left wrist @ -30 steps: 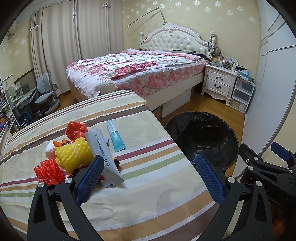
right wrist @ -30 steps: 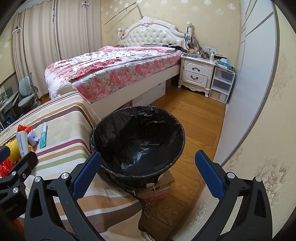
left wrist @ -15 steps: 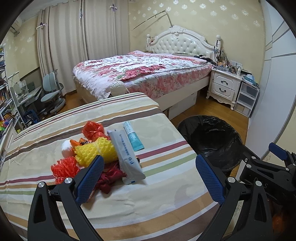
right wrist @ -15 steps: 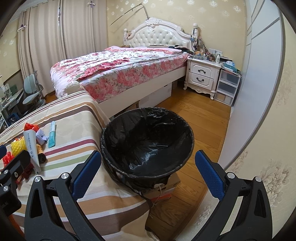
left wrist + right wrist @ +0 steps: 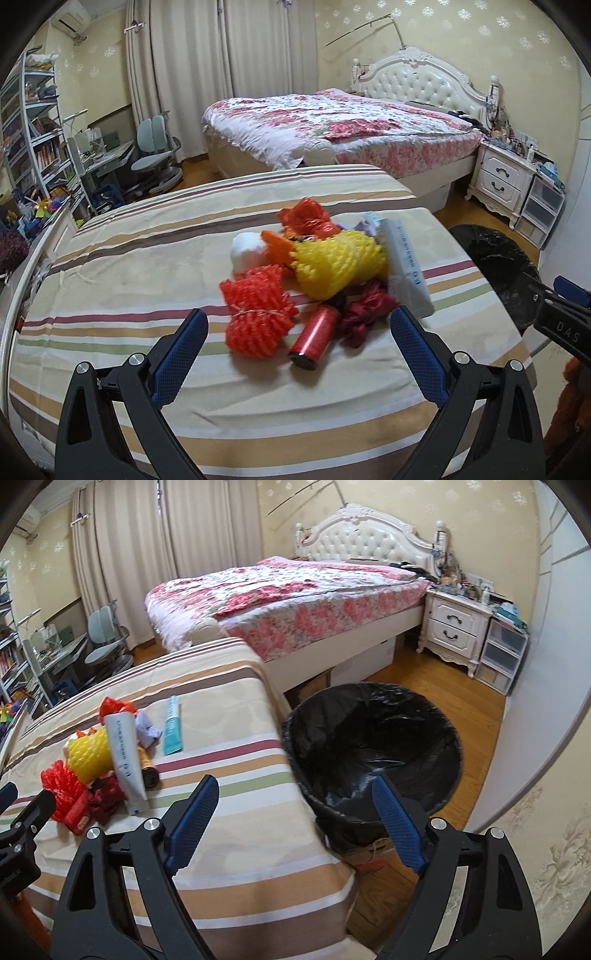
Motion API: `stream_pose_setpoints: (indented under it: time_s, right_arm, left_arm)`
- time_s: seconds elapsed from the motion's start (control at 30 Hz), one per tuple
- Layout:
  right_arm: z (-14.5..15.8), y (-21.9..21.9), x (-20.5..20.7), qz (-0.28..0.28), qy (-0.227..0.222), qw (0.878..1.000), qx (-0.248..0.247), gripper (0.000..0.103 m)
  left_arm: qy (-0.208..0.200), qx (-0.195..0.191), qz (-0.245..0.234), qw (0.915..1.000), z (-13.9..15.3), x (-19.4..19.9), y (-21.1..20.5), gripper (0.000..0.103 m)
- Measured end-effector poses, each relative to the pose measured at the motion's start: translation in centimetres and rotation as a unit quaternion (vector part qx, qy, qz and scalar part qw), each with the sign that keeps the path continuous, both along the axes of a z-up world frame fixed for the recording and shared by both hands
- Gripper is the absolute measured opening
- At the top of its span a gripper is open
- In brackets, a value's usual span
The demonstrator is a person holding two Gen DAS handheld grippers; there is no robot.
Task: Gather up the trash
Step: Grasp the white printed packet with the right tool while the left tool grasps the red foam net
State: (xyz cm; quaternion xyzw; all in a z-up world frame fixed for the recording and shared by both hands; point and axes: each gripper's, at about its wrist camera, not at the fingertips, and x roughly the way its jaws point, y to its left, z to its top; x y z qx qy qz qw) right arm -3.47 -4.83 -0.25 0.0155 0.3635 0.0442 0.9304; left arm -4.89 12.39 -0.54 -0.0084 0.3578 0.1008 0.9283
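Observation:
A pile of trash lies on the striped table (image 5: 147, 273): an orange-red foam net (image 5: 256, 314), a yellow foam net (image 5: 338, 264), a red cylinder (image 5: 314, 338), dark red wrapping (image 5: 367, 314), a white-grey tube (image 5: 406, 266), a white ball (image 5: 247, 251) and an orange bag (image 5: 306, 218). My left gripper (image 5: 297, 356) is open and empty, just in front of the pile. My right gripper (image 5: 293, 821) is open and empty, over the table's right edge beside the black-lined bin (image 5: 373, 746). The pile (image 5: 92, 764) and a teal tube (image 5: 173, 725) show in the right wrist view.
A floral bed (image 5: 332, 125) stands behind the table, a white nightstand (image 5: 506, 181) and plastic drawers (image 5: 502, 657) at the right. A desk, chairs (image 5: 155, 147) and shelves (image 5: 26, 122) are at the left. The bin (image 5: 495, 269) stands on the wooden floor right of the table.
My left gripper has swung left and closer to the pile, which now sits centred between its fingers. My right gripper has turned left, bringing more of the table into view.

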Motion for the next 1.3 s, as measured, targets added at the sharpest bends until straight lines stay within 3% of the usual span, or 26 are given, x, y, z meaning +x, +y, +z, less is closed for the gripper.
stream_pose_setpoints:
  time_s: [0.2, 0.43, 0.47, 0.53, 0.63, 0.83, 1.17, 1.3]
  right_arm:
    - [0.3, 2.3, 0.1, 0.022, 0.001, 1.000, -0.007, 0.083]
    - [0.2, 3.9, 0.6, 0.034, 0.007, 0.999, -0.014, 0.083]
    - [0.1, 4.0, 0.7, 0.035, 0.008, 0.999, -0.015, 0.083]
    - [0.0, 4.4, 0.9, 0.038, 0.011, 0.999, -0.017, 0.083]
    - [-0.2, 4.6, 1.2, 0.043, 0.014, 0.999, -0.019, 0.083]
    - [-0.5, 5.4, 1.5, 0.051, 0.016, 0.998, -0.019, 0.083]
    - [0.4, 7.2, 0.9, 0.082, 0.002, 0.996, -0.017, 0.083]
    - [0.3, 8.8, 1.0, 0.110, 0.006, 0.994, -0.015, 0.074]
  left_arm:
    - [0.013, -0.010, 0.036, 0.9992, -0.8, -0.3, 3.5, 0.096]
    - [0.014, -0.008, 0.024, 0.9996, -1.5, -0.1, 4.8, 0.094]
    - [0.017, -0.005, 0.021, 0.9996, -1.7, 0.1, 4.7, 0.092]
    - [0.026, -0.010, 0.012, 0.9995, -2.1, 0.6, 4.8, 0.074]
    - [0.044, -0.039, 0.001, 0.9982, -2.8, 1.2, 5.3, 0.069]
    - [0.053, -0.032, -0.007, 0.9981, -3.3, 1.5, 5.0, 0.053]
    - [0.029, -0.039, 0.015, 0.9987, -2.3, 0.0, 6.7, 0.047]
    - [0.018, -0.035, 0.023, 0.9990, -1.5, -0.6, 7.4, 0.047]
